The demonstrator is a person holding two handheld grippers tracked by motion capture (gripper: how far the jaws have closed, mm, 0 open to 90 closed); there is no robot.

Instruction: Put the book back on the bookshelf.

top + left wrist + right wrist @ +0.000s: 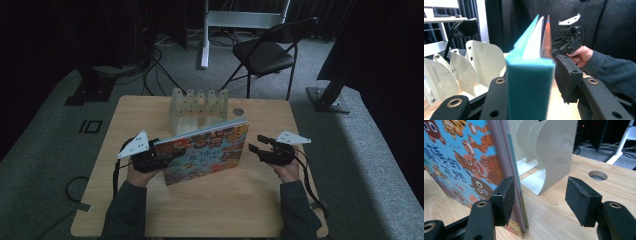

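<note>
The left gripper clamps the spine end of the book, upright mid-tabletop before the rack. The right gripper, jaws apart and empty, sits just beside the book's free end, its long axis running between both hands.

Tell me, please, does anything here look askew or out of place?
Yes. The picture book stands on edge, tilted, outside the white rack behind it, held at its spine by the left gripper. The right gripper is open beside its free edge.

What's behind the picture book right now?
Behind the picture book stands the white divider rack on the table. The rack's lower front and the tabletop between them are covered by the book, which the left hand-held gripper holds upright.
</note>
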